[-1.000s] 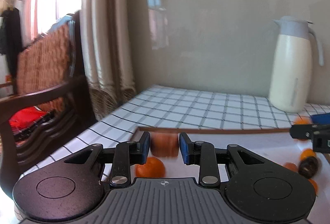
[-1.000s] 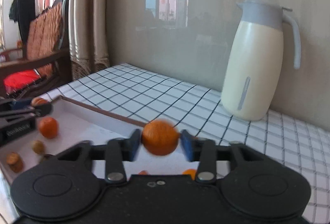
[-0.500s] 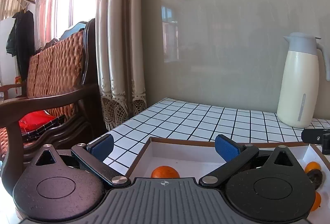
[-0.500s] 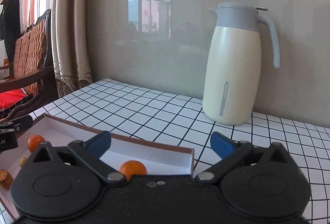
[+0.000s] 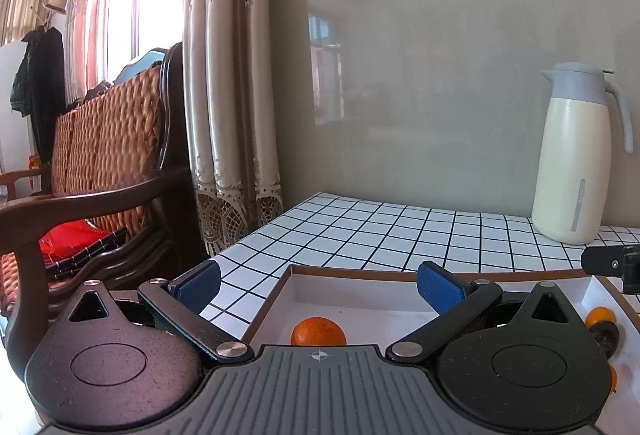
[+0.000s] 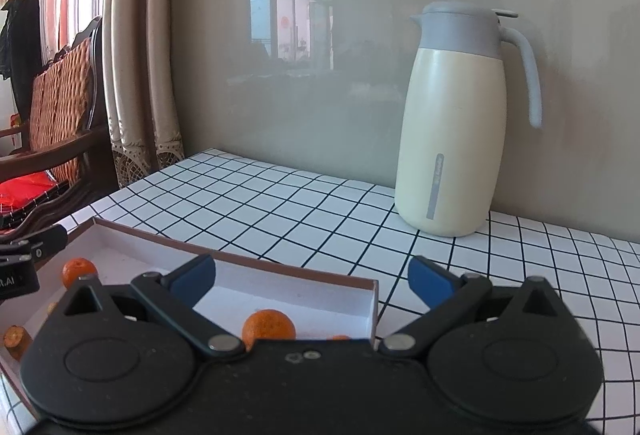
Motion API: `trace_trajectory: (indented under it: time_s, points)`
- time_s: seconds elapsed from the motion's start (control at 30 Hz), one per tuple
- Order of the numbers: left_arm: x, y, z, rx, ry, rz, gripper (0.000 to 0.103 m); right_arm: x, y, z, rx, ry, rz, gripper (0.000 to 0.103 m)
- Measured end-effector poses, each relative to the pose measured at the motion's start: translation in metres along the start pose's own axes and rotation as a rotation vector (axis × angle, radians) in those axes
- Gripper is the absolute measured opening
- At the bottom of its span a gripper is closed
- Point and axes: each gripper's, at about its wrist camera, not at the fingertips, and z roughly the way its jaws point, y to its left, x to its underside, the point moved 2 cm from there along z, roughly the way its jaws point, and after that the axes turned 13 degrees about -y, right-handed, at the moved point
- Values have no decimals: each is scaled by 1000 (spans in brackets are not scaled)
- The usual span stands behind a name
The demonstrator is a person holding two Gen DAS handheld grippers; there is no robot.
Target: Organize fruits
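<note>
Both oranges have been let go since the earlier frame: each was pinched a second ago and now lies in the tray [image 5: 294, 285]. Left tongs [image 5: 318, 285] are spread wide with nothing between the pads, and right tongs [image 6: 314, 281] are likewise wide and empty.

Left-dropped orange [image 5: 318, 331] is seen near the tray's back-left corner. Right-dropped orange [image 6: 269, 327] is seen just inside the tray's right end wall. More fruit is scattered toward the tray's far end, including a small orange [image 5: 600, 316] and a dark fruit [image 5: 606, 334].

Risks, as judged:
- Round fruit on a flat tray floor can be set rolling by any nudge to the tray wall.
- Open pads hang just above the tray rim; a low withdrawal could catch the rim and shift the tray on the desk [image 6: 320, 203].
- Both tongs work over the same tray, so a collision is possible.
- Thermos jug [image 6: 454, 123], behind the tray, could be clipped by a wide right swing.
</note>
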Motion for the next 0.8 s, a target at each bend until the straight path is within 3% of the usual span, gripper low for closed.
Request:
trace_trajectory:
  time_s: [0.13,0.33,0.5,0.6,0.8]
  points:
    - [-11,2,-16,-1,-13,6,103,-10,0,-22,0,-14,11,97]
    - [-30,12,-71,18,-10,0,103,-25,7,-89,6,-64,-26,97]
    - [-36,17,-131,58,-19,-18,103,-19,9,-154,11,-67,-62,97]
    - [-37,16,-169,72,-65,-5,103,-12,7,-195,15,-80,-71,97]
    - [-29,12,-229,129,-96,-20,103,5,-3,-253,43,-98,-50,97]
